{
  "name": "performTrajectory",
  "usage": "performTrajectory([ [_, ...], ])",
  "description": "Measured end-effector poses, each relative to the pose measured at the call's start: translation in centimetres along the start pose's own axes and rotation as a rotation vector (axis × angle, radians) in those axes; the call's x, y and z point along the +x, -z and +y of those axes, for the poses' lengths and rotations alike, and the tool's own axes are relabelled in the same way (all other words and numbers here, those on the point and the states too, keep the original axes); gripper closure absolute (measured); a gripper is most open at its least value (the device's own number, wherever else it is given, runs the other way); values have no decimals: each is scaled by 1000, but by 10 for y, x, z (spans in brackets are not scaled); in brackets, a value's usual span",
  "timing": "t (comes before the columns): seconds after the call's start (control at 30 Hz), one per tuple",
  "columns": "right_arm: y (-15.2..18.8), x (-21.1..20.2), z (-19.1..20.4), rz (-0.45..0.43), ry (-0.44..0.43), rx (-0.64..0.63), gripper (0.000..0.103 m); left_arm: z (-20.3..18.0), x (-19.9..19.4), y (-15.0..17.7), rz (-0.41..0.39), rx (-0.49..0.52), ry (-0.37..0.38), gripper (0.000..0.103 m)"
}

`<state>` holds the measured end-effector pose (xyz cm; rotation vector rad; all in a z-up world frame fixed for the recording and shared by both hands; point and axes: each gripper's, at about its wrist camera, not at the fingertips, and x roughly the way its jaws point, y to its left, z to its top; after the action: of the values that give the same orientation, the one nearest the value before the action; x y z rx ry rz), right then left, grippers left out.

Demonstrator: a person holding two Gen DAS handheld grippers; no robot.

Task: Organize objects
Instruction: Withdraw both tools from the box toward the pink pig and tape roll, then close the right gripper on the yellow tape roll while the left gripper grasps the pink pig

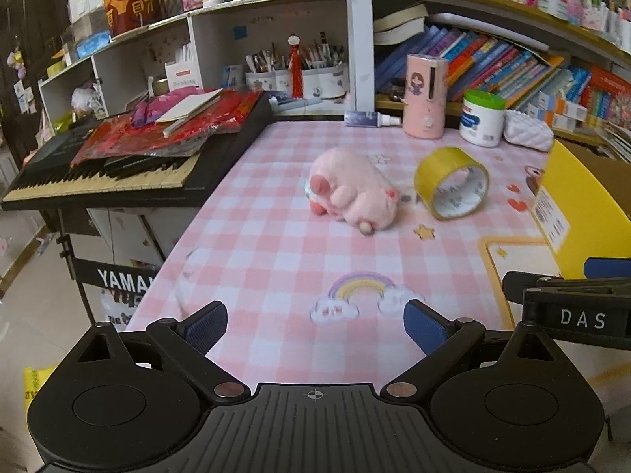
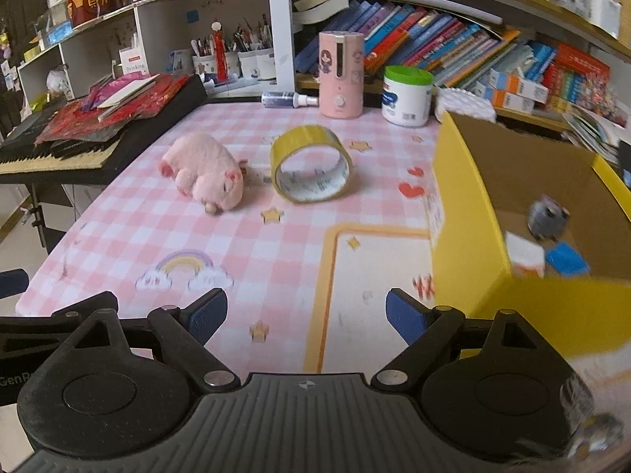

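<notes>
A pink plush pig (image 1: 351,187) (image 2: 205,171) lies on its side on the pink checked tablecloth (image 1: 276,260) (image 2: 118,236). A roll of yellow tape (image 1: 451,181) (image 2: 311,163) stands on edge just right of it. At the right, a yellow cardboard box (image 2: 465,228) (image 1: 579,205) holds a small grey toy (image 2: 546,218), a white block (image 2: 524,256) and a blue block (image 2: 568,258). My left gripper (image 1: 315,325) is open near the table's front edge, well short of the pig. My right gripper (image 2: 307,313) is open too, empty, beside the box's left wall.
At the back stand a pink humidifier (image 1: 426,96) (image 2: 341,75), a white tub with a green lid (image 1: 483,118) (image 2: 406,94), a spray bottle (image 1: 370,119) (image 2: 290,99) and a white pouch (image 1: 528,130). A keyboard (image 1: 118,169) piled with red bags borders the table's left. Bookshelves fill the background.
</notes>
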<state>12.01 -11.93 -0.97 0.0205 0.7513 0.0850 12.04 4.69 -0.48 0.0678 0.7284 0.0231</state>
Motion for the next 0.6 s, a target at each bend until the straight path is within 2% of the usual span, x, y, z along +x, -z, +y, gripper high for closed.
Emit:
performTrajectory([
  [0.2, -35, 35, -11, -3, -6, -2, 15, 1, 28, -28, -1, -44, -25, 5],
  [0.43, -75, 80, -20, -20, -6, 4, 0, 5, 57, -54, -3, -85, -48, 5],
  [0.6, -97, 116, -18, 3, -31, -12, 0, 6, 72, -63, 7, -108, -59, 5],
])
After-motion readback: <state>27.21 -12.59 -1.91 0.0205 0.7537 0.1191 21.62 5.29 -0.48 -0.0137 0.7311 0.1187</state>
